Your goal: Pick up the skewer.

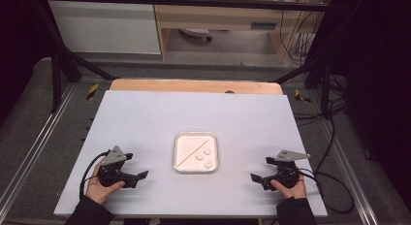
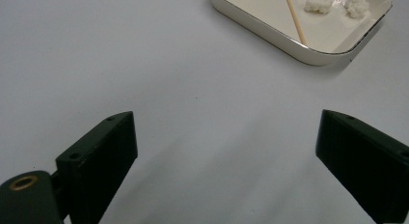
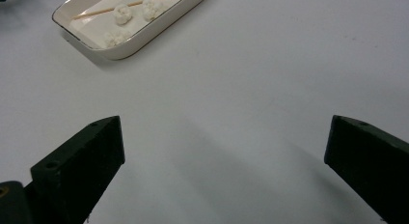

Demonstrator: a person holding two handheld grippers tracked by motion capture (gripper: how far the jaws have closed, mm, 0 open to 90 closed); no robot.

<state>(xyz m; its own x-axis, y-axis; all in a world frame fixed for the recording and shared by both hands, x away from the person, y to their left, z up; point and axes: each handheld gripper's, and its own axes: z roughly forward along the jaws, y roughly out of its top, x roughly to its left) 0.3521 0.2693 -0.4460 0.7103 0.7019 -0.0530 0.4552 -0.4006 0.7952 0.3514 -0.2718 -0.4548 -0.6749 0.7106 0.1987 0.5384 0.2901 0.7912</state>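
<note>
A white square tray [image 1: 176, 152] lies at the middle of the white tabletop [image 1: 145, 113]. In it a thin wooden skewer [image 1: 194, 149] rests diagonally, beside three small white lumps [image 1: 207, 151]. My left gripper [image 1: 137, 166] sits near the front left, open, jaws pointing toward the tray and holding nothing. My right gripper [image 1: 261, 169] mirrors it at the front right, also open with nothing in it. The left gripper [image 2: 225, 132] sees the tray [image 2: 289, 44], the skewer [image 2: 295, 19] and the lumps [image 2: 358, 7] ahead at upper right. The right gripper [image 3: 224, 130] sees the tray [image 3: 140, 46] and the lumps [image 3: 121, 13] at upper left.
A wooden strip [image 1: 194, 86] borders the table's far edge. Black frame posts [image 1: 58, 65] stand at the back corners. Cables [image 1: 334, 137] trail along the right side. Bare white surface surrounds the tray on all sides.
</note>
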